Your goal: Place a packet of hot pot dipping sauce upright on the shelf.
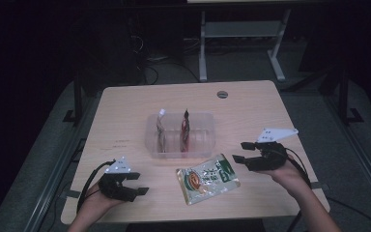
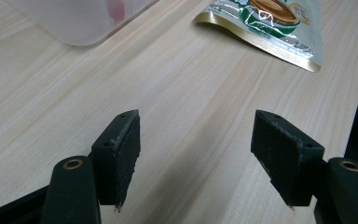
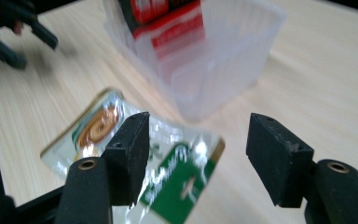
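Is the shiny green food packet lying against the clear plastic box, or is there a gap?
Apart. In the high view a strip of bare table shows between the packet and the near wall of the plastic box.

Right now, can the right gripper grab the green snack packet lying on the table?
Probably yes. The right gripper has its jaws open and hovers just by the green snack packet, whose corner lies under its jaws in the right gripper view. The clear tub stands behind the packet, not between them.
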The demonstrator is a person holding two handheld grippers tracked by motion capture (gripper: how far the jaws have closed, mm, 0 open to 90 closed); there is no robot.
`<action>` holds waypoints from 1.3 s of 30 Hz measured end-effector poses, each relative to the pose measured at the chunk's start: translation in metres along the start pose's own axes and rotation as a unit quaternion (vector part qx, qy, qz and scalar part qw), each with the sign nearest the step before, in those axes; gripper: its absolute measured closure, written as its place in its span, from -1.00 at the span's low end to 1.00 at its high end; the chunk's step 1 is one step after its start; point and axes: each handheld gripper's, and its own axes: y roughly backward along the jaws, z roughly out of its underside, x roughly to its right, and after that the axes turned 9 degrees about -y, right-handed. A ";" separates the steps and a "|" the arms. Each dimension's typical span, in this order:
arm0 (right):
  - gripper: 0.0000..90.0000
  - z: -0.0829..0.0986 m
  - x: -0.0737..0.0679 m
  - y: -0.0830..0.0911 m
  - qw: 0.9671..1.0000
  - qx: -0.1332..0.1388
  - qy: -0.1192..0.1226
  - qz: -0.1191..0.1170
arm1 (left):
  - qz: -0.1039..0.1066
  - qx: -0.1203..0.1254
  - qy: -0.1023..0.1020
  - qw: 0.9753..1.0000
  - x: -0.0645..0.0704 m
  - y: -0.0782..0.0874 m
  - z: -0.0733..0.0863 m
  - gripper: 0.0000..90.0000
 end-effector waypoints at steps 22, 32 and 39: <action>-0.25 0.055 -0.006 -0.003 0.998 -0.057 -0.023 0.011 | 0.071 0.038 -0.043 0.996 0.042 -0.030 -0.052 0.74; -0.25 0.056 -0.006 -0.008 0.998 -0.064 -0.019 0.009 | 0.121 0.001 -0.111 0.986 0.072 -0.089 -0.092 0.99; -0.25 0.056 -0.007 -0.008 0.997 -0.067 -0.022 0.007 | 0.090 0.002 -0.118 0.989 0.063 -0.106 -0.110 0.98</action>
